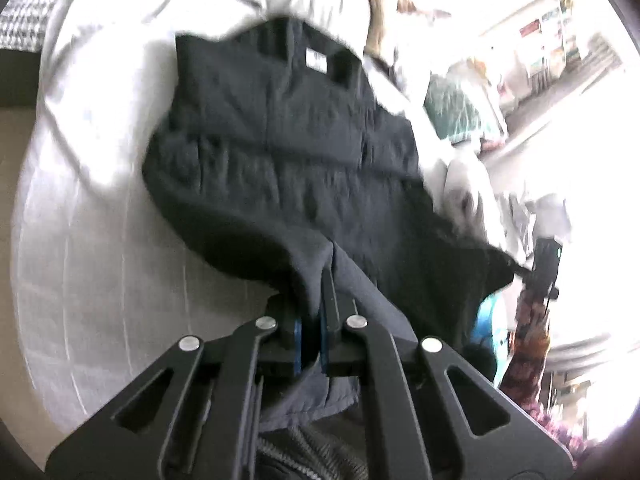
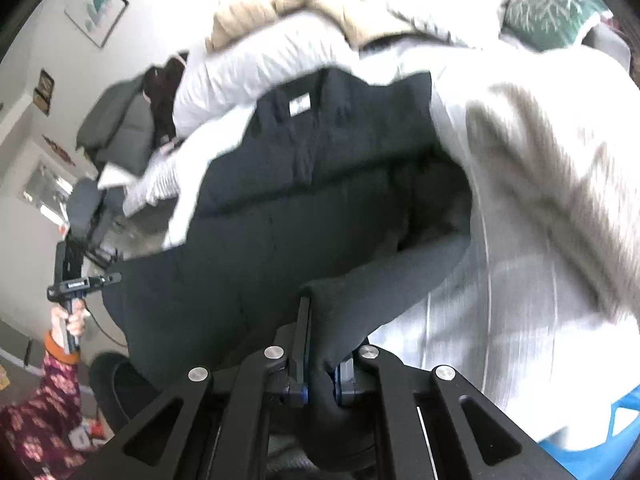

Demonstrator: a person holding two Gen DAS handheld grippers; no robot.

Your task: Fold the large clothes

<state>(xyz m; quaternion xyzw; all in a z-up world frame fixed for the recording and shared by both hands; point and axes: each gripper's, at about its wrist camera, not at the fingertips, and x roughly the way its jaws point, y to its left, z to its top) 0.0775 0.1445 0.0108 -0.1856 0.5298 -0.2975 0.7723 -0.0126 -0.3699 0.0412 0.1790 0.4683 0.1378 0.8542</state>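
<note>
Black garment (image 1: 280, 152) pinched in left claw (image 1: 316, 284) and right claw (image 2: 320, 320), draped ahead.

The left gripper (image 1: 320, 280) and the right gripper (image 2: 316, 320) each point steeply down with jaws clamped on a near edge of the black garment (image 1: 280, 152), while a hand (image 2: 70, 322) in a floral sleeve (image 2: 40, 412) grips a handle left of the garment.
</note>
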